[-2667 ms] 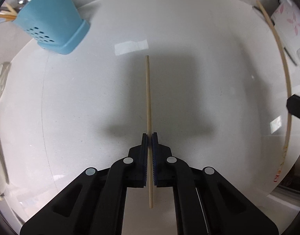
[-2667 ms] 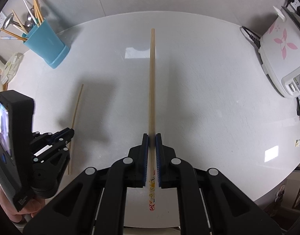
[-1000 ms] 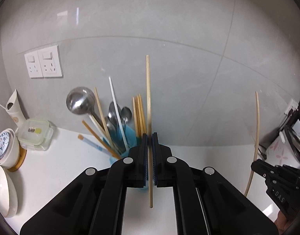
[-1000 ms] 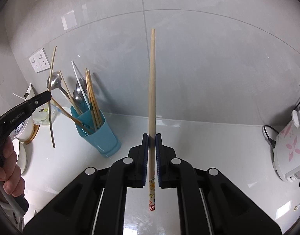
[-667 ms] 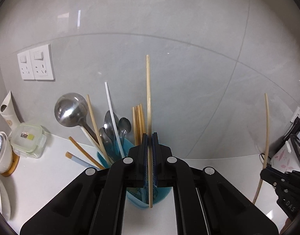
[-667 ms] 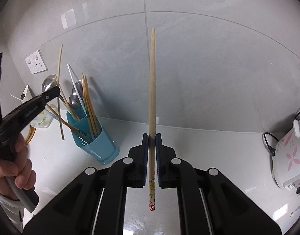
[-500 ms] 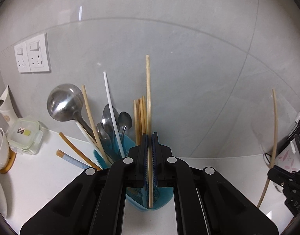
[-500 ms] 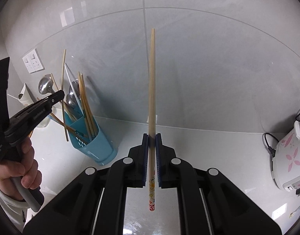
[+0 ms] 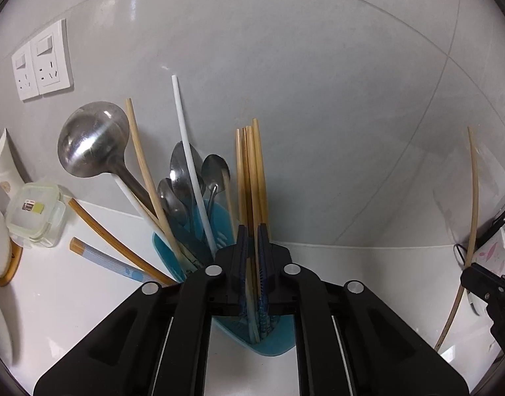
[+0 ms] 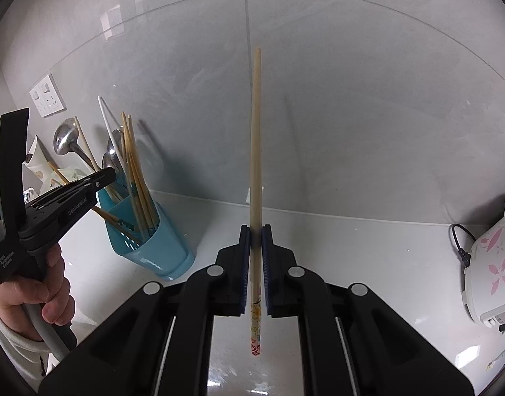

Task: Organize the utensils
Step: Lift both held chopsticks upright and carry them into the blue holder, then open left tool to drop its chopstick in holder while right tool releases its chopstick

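Observation:
A blue utensil holder point(image 9: 226, 224) point(image 10: 160, 247) stands by the wall, full of chopsticks, spoons and a steel ladle point(image 9: 90, 138). My left gripper point(image 9: 251, 231) is right above the holder with its jaws slightly apart. The plain chopstick point(image 9: 250, 293) it carried has dropped into the holder and stands loose between the fingers. My right gripper point(image 10: 256, 231) is shut on a long wooden chopstick point(image 10: 256, 138) with a patterned end, held upright to the right of the holder. That chopstick also shows in the left wrist view point(image 9: 473, 198).
A clear lidded box point(image 9: 34, 211) and white bowls sit left of the holder. Wall sockets point(image 9: 41, 59) are above them. A white rice cooker point(image 10: 486, 277) with a cord stands at the right. The white countertop point(image 10: 351, 241) runs along the tiled wall.
My left gripper moved over the holder, its jaws parted, and its chopstick slid down into the holder. The right gripper held its chopstick upright and barely moved.

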A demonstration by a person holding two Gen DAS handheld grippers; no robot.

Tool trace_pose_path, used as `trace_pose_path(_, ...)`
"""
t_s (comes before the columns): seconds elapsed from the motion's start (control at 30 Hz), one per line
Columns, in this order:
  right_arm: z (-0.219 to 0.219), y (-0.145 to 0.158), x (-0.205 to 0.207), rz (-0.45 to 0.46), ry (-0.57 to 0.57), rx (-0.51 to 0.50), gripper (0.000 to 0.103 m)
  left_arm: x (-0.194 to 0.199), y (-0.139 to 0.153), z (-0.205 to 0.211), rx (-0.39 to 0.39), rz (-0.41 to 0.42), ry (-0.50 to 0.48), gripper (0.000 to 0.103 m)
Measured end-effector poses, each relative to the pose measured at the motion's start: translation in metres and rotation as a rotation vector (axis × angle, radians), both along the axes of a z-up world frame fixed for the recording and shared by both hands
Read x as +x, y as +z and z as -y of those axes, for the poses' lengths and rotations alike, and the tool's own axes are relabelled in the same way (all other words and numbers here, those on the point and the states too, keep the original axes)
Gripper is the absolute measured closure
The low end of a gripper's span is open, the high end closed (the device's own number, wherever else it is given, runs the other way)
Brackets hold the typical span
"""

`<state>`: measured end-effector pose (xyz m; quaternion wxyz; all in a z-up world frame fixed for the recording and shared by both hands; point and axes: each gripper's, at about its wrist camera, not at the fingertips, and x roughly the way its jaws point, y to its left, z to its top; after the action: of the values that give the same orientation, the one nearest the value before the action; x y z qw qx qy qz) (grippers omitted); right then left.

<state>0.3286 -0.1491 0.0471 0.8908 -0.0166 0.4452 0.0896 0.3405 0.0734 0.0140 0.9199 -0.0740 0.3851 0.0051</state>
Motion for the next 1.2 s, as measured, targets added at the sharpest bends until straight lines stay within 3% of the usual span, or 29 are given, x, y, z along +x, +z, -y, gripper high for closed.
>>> trace_pose_path(0.17,-0.006,0.004,0.004,0.012,0.012,0.017,0.097,-0.006,0.007,-0.006,-0.008,-0.016,0.013,0.072)
trace_pose_path(0.23,-0.010,0.008,0.006,0.026,0.023,0.034,0.096,-0.013,0.014,-0.008,-0.008,-0.024,0.027,0.054)
trace_pose_path(0.33,-0.019,0.016,0.011,0.052,0.054,0.069,0.096,-0.024,0.022,-0.013,0.008,-0.067,0.035,0.041)
trace_pose_path(0.57,-0.048,0.029,0.024,0.093,0.124,0.129,0.096,-0.058,0.032,-0.038,0.007,-0.123,0.061,0.017)
trace_pose_path(0.83,-0.082,0.036,0.035,0.125,0.198,0.133,0.096,-0.079,0.026,-0.061,0.029,-0.153,0.095,0.006)
trace_pose_path(1.2,-0.125,0.021,0.048,0.149,0.258,0.155,0.096,-0.086,0.017,-0.084,0.040,-0.183,0.117,0.006)
